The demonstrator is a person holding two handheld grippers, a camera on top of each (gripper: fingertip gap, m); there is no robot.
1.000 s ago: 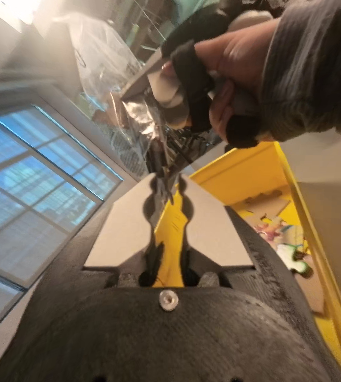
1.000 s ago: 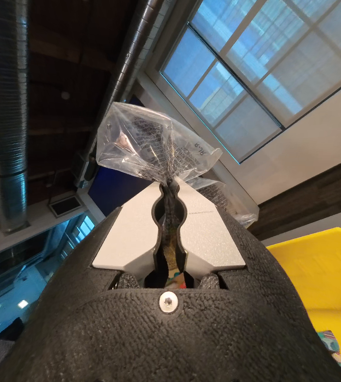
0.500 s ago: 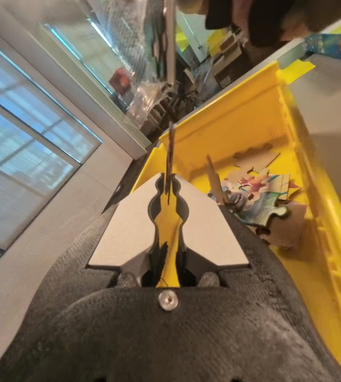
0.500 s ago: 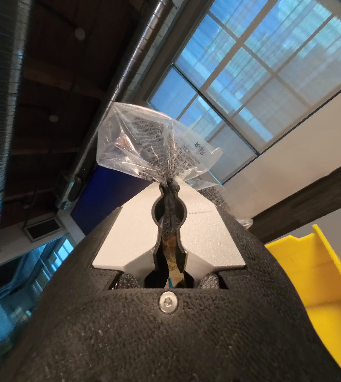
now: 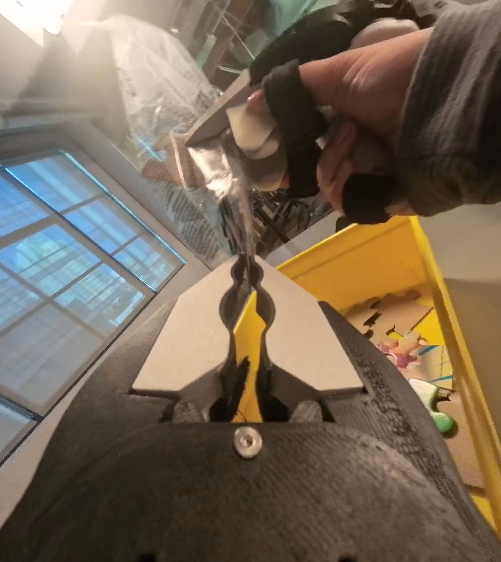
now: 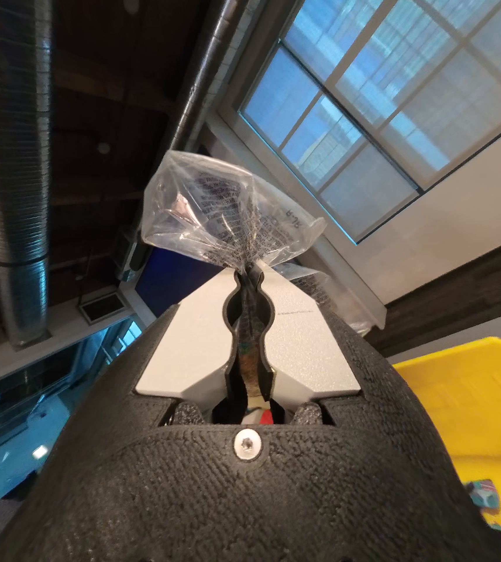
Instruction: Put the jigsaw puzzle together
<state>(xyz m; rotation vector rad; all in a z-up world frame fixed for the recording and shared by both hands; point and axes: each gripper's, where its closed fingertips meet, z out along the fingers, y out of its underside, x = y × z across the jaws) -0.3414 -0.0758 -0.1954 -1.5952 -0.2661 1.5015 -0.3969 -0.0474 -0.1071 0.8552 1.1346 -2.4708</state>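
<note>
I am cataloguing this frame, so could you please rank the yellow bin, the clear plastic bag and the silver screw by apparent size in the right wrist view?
1. yellow bin, though partly cut off
2. clear plastic bag
3. silver screw, despite being nearest the camera

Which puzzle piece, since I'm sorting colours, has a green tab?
The white-and-green piece low in the yellow bin; others show pink print or plain brown cardboard.

The left gripper (image 5: 247, 267) pointed upward, its pale fingers (image 5: 200, 319) closed together at the tips on a thin strip of clear bag (image 5: 237, 194). Above and to its right, a hand (image 5: 349, 100) in a dark fingerless glove and grey sleeve gripped the other tool. The right gripper (image 6: 247, 273) also tilted upward, its fingers (image 6: 297, 328) pinched on the bag (image 6: 212, 213).
</note>
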